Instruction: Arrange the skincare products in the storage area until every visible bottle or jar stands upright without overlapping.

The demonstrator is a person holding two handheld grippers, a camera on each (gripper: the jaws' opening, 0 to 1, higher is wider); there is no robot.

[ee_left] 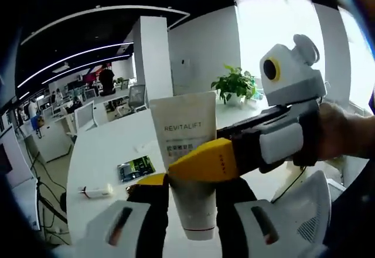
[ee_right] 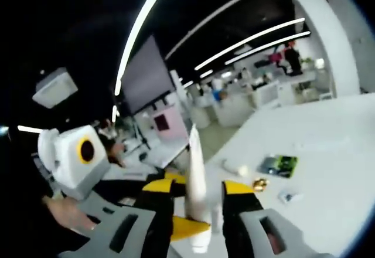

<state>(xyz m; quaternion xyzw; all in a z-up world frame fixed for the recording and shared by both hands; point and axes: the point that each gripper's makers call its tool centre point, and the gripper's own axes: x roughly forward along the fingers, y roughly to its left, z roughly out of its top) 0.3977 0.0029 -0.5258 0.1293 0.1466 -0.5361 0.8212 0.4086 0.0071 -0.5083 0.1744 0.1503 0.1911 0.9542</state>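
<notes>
REVITALIFT, that was the word printed on the white squeeze tube [ee_left: 188, 152], and it hung cap-down, crimped end up, in the air above the table. In the left gripper view the left gripper [ee_left: 192, 211] had its black jaws closed against the tube's lower body, one on each side, cap poking out below. And the right gripper [ee_left: 220, 161] came in from the right, its yellow tip pressed across the tube's front, with a person's hand [ee_left: 337, 132] wrapped round its grey handle.

Over in the right gripper view the same tube [ee_right: 195, 176] stood edge-on, a thin white blade, and the right gripper [ee_right: 197, 211] had its yellow-tipped jaws closed in on it from both sides. The left gripper [ee_right: 176, 226] crossed underneath, its yellow tip at the tube's base.

Further out, the long white table [ee_left: 117, 146] carried a flat green packet [ee_left: 135, 168] and a small white tube with a red band [ee_left: 96, 192] lying on its side, well apart from each other. Beyond, a potted green plant [ee_left: 234, 85] sat at the table's far end, near a white pillar [ee_left: 153, 58], with office desks and chairs behind.
</notes>
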